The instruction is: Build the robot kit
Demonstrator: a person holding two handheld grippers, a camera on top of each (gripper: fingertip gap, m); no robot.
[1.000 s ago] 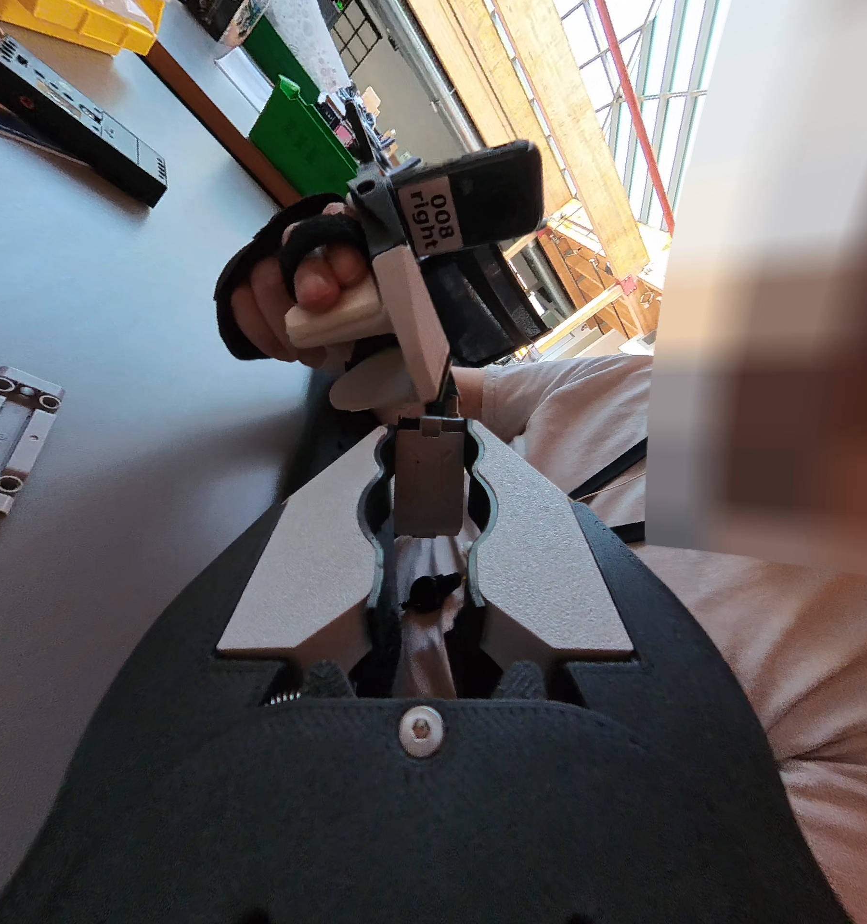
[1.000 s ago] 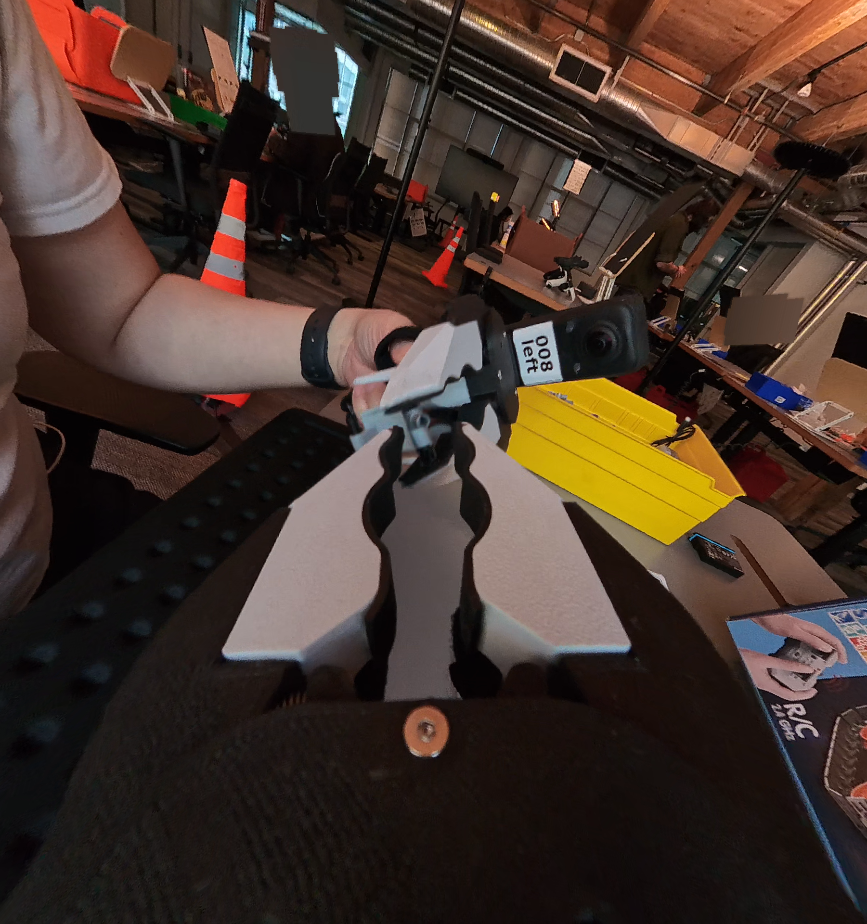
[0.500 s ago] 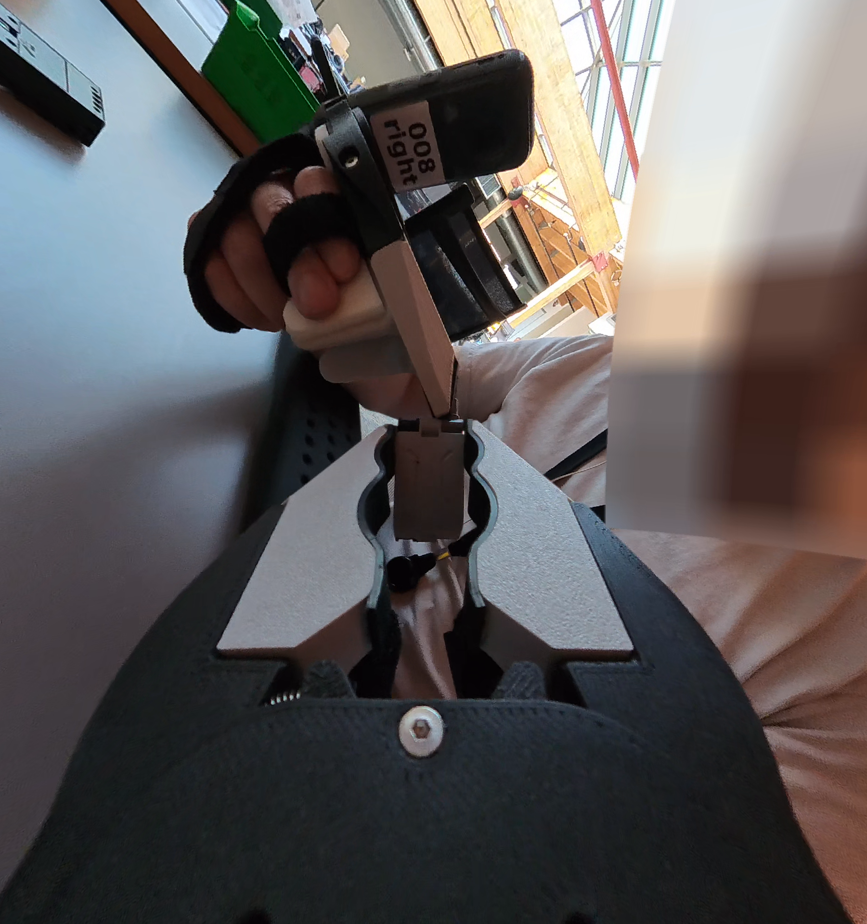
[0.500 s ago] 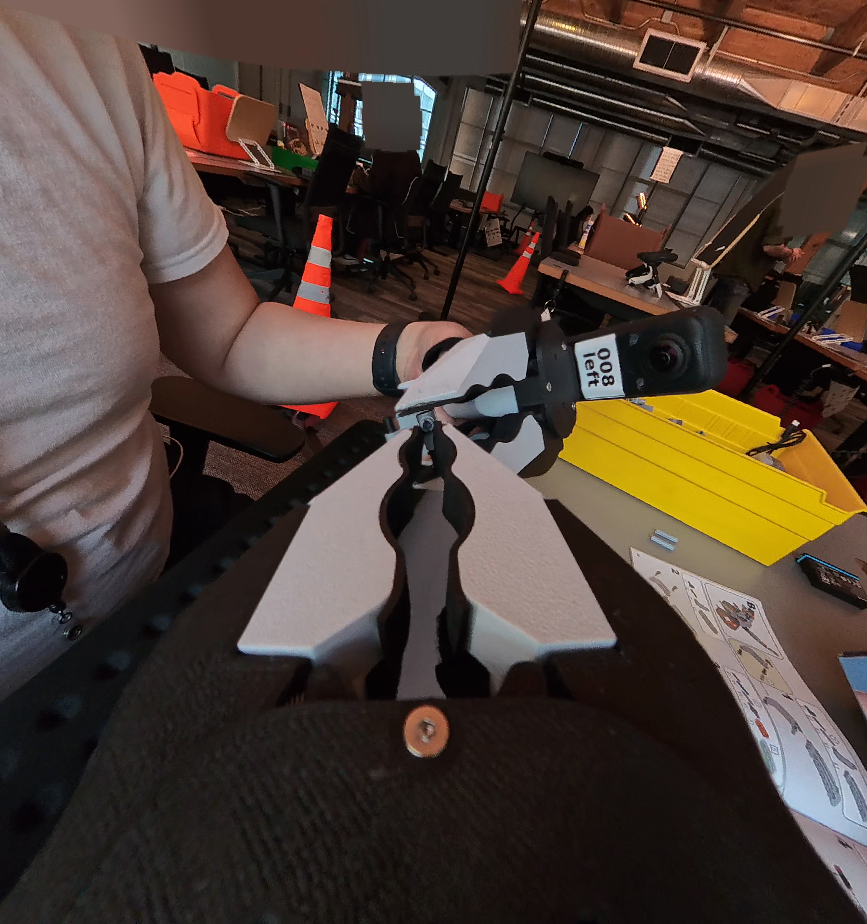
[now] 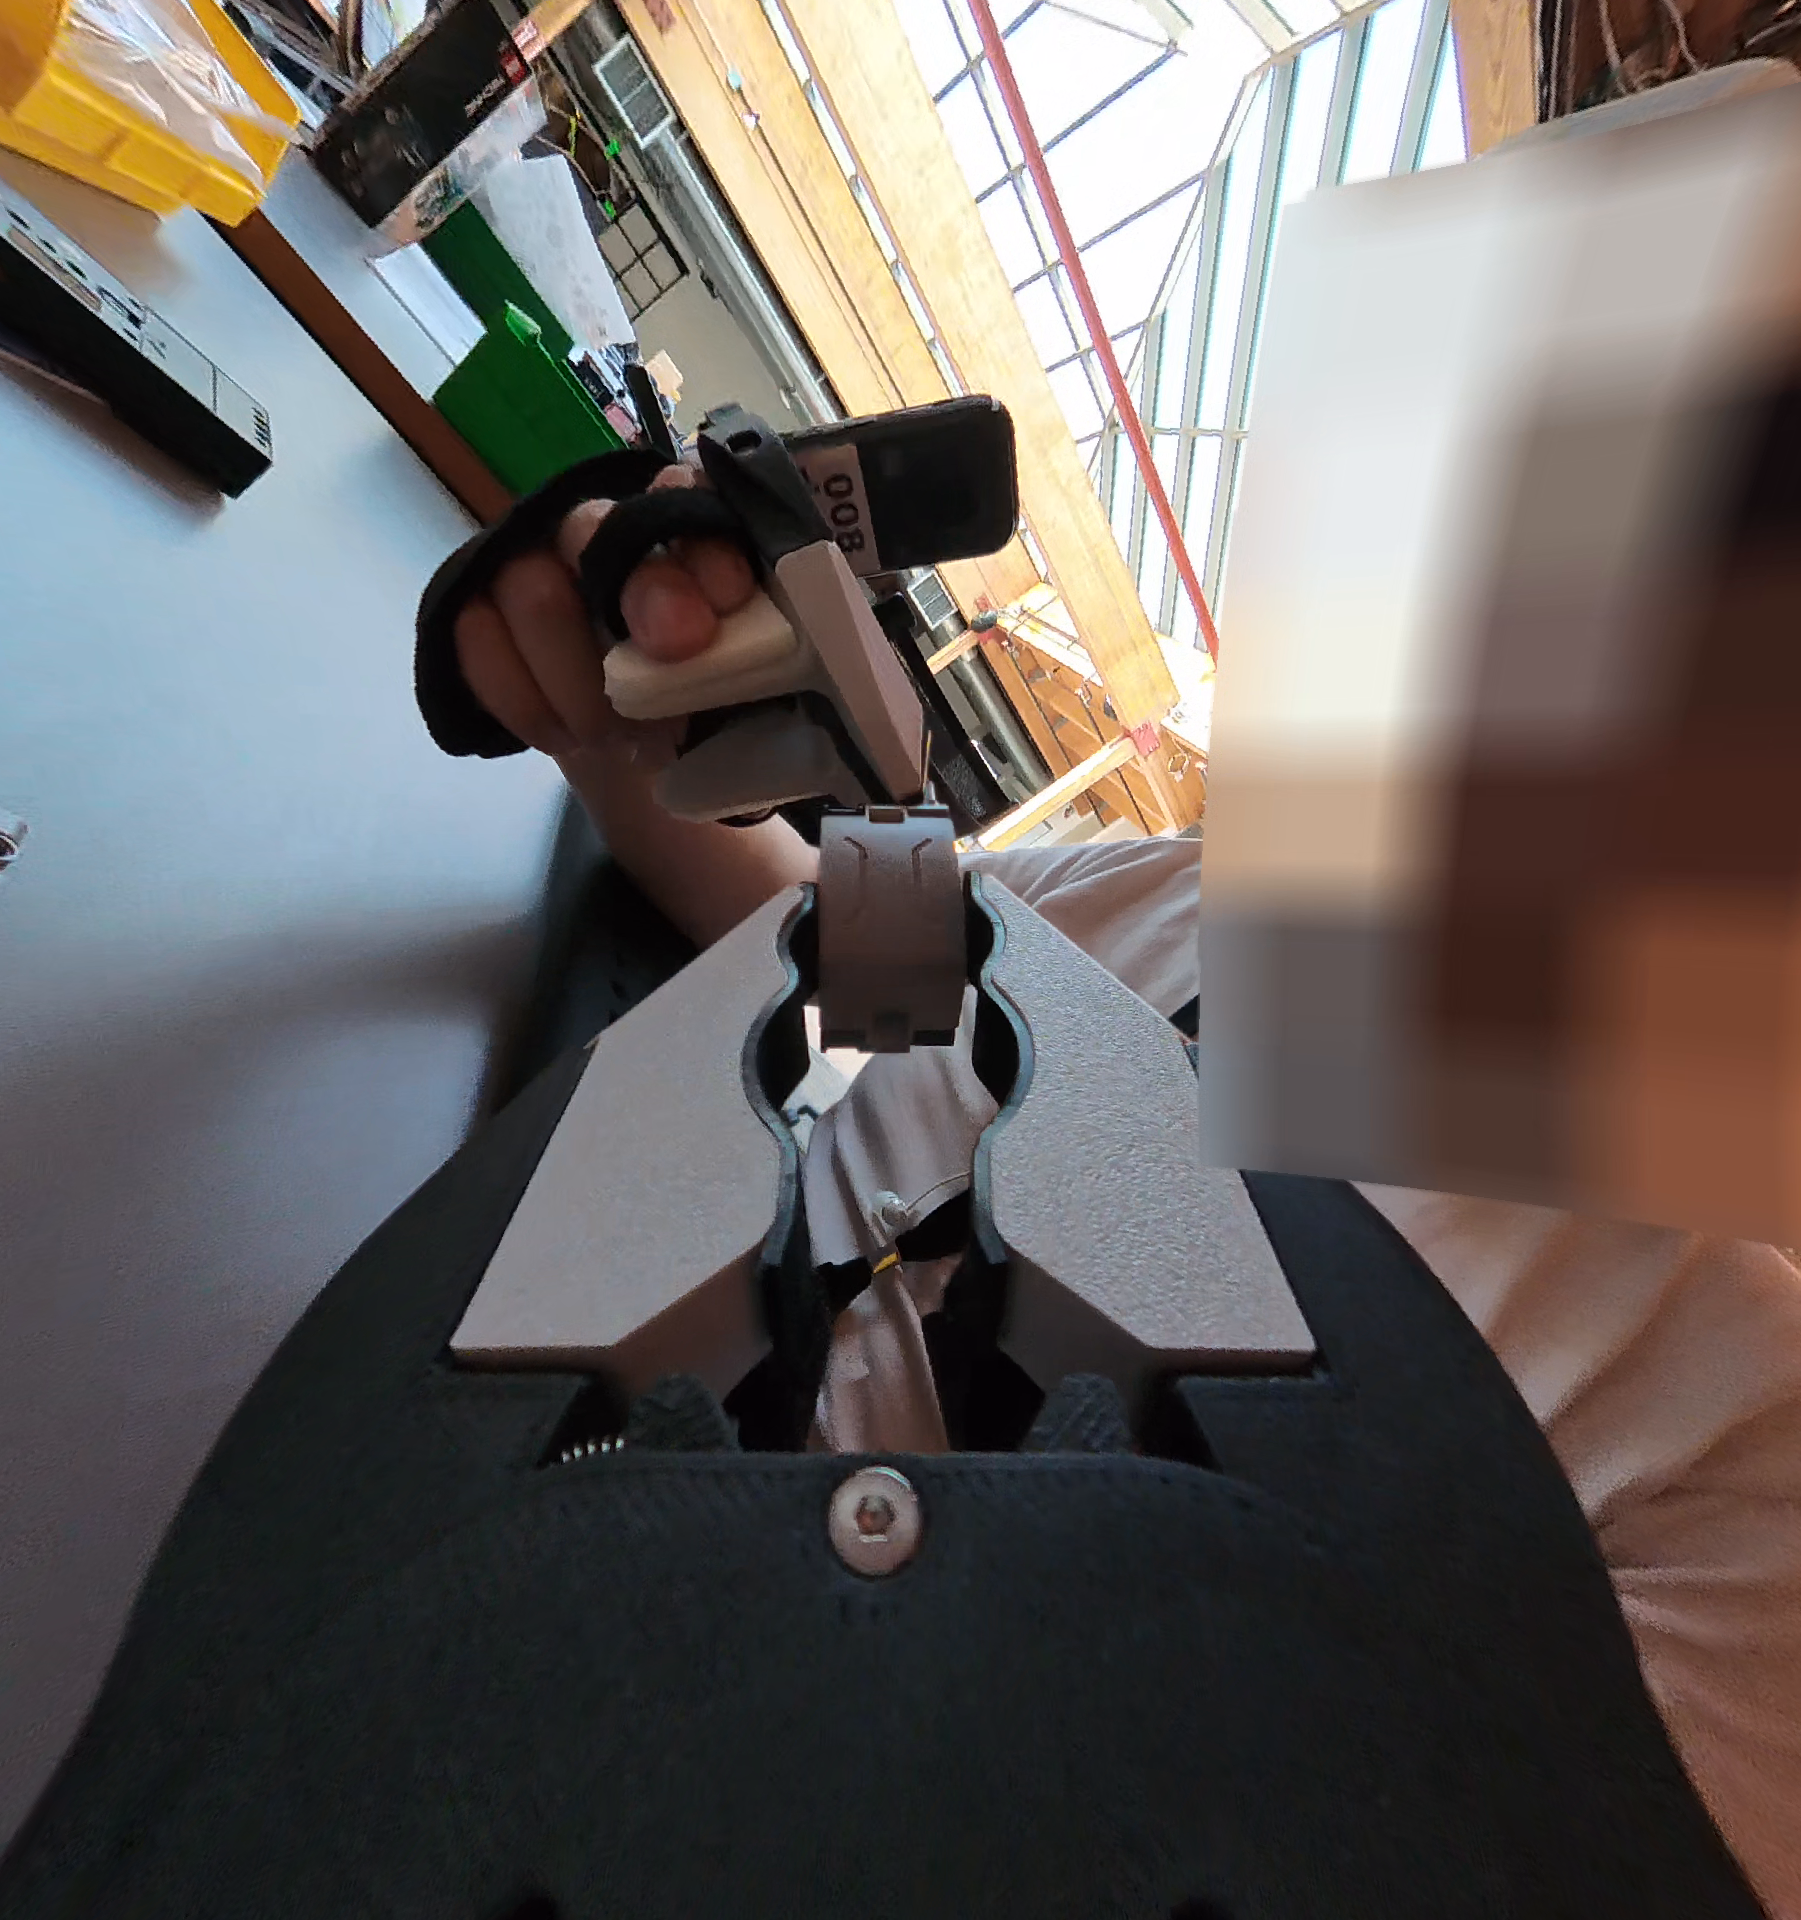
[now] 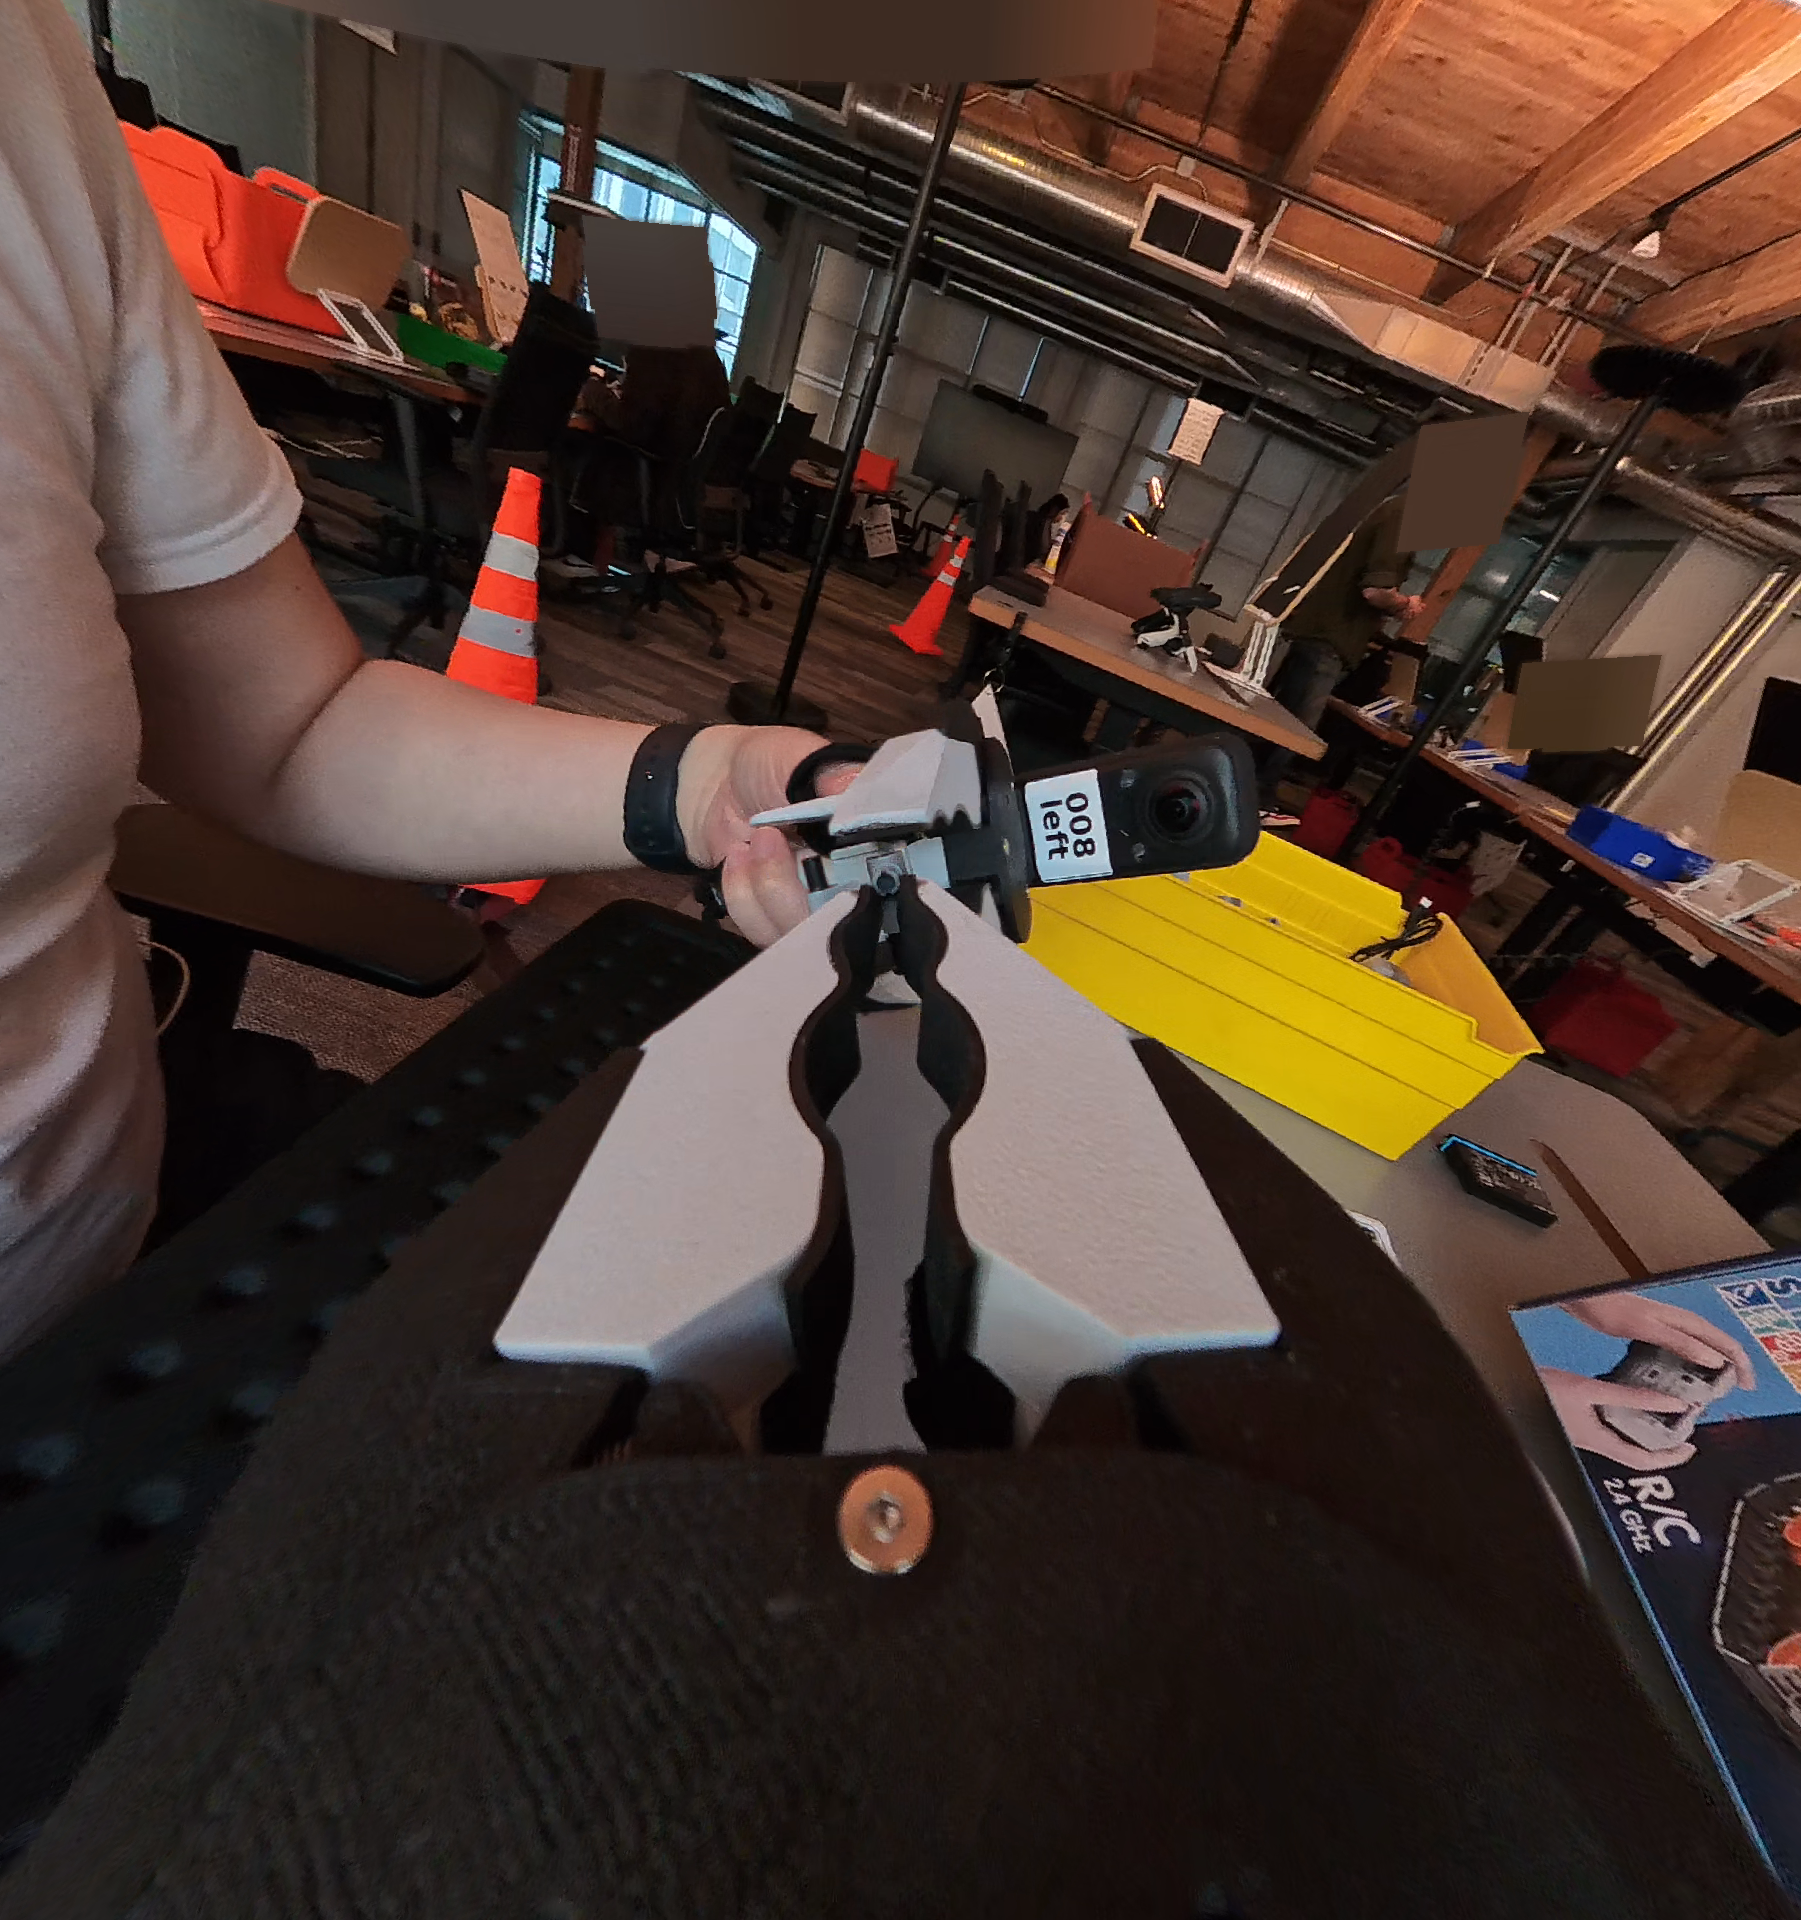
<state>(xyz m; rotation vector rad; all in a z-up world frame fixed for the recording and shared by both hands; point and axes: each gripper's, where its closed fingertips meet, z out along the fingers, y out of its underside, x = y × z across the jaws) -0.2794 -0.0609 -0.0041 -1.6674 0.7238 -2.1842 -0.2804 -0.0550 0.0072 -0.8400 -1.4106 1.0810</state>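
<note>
My left claw (image 5: 888, 935) pinches a grey curved plastic panel (image 5: 885, 940) between its tips, held in the air above my lap and off the near edge of the grey worktop (image 5: 200, 831). My right claw (image 6: 891, 914) is pressed almost together on a small dark pin (image 6: 888, 885), which sits against the same panel's end where it meets the left claw (image 6: 880, 821). Relative to the panel, a yellow bin (image 6: 1280, 997) sits on the worktop beyond it, and a blue toy box (image 6: 1706, 1475) lies nearer me, off to its right.
</note>
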